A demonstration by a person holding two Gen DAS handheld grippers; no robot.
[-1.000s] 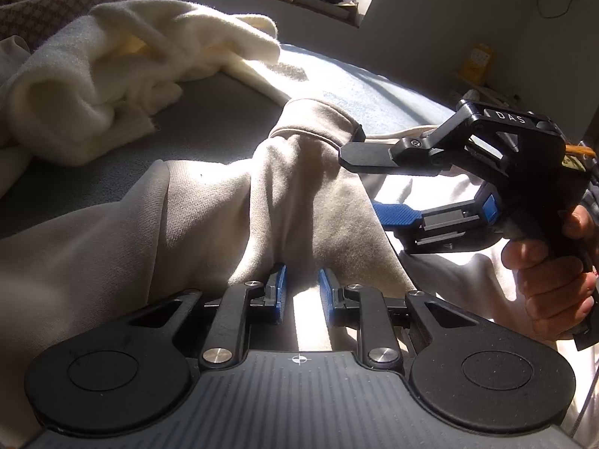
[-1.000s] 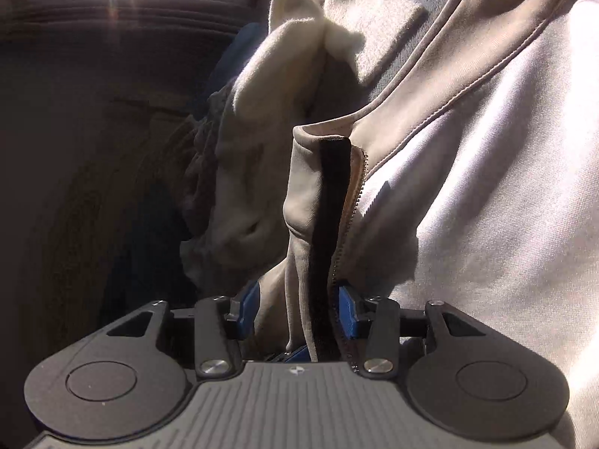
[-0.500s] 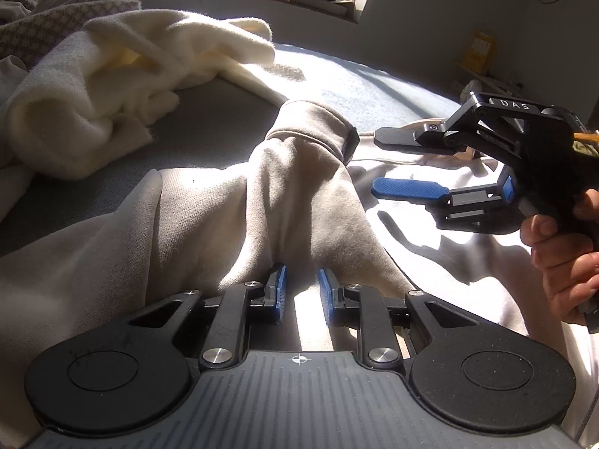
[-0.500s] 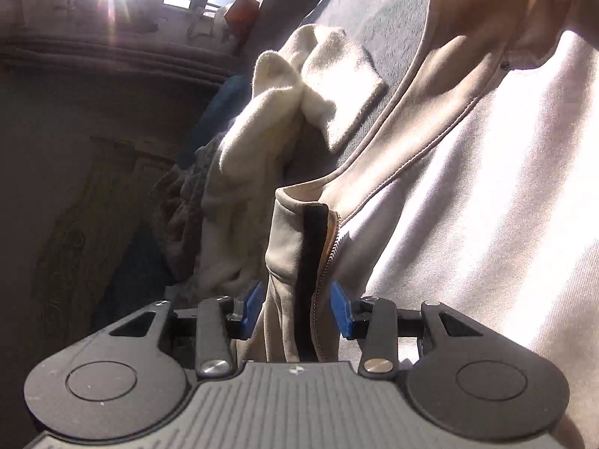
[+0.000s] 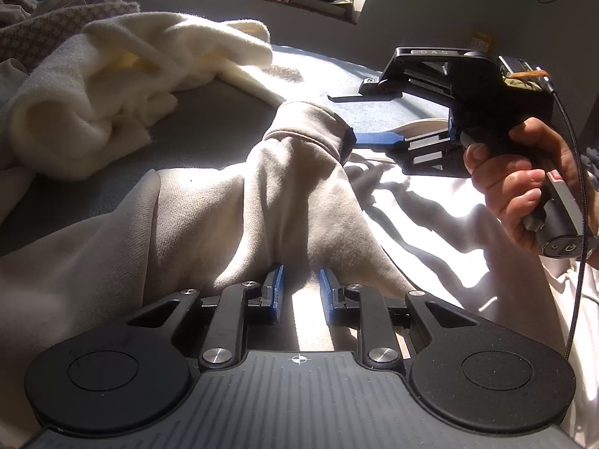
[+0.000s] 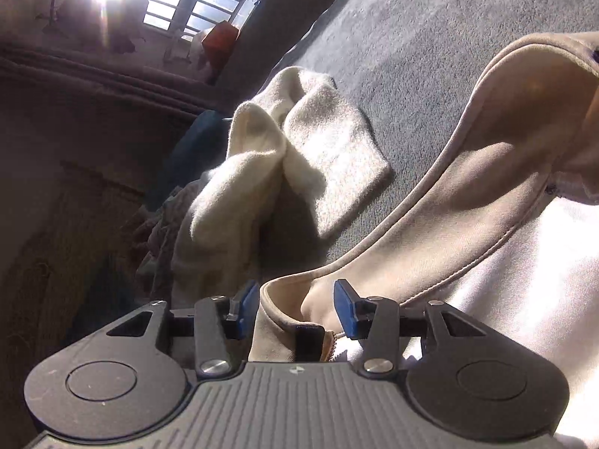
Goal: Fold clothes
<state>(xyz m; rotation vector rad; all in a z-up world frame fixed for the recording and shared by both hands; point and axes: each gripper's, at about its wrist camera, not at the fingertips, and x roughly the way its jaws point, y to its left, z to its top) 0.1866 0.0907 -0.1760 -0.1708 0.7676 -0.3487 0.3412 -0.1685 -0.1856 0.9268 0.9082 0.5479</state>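
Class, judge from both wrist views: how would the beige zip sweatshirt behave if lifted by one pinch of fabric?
The beige sweatshirt looks floppy: it tents at the left gripper, then sags into folds. Its thick fleece probably resists slipping. The zip edge may hang stiffer.

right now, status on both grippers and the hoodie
Left hand-held gripper shut on beige hoodie sleeve. Right hand-held gripper open, hem loose between jaws. Cream garment heaped beside, clear of hoodie.

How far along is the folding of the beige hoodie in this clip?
Early. Done: the beige hoodie lies on the grey surface. In hand: the left claw pinches a bunched sleeve; the right claw is open around the zipper edge. Left: every fold, plus the cream garment, crumpled.
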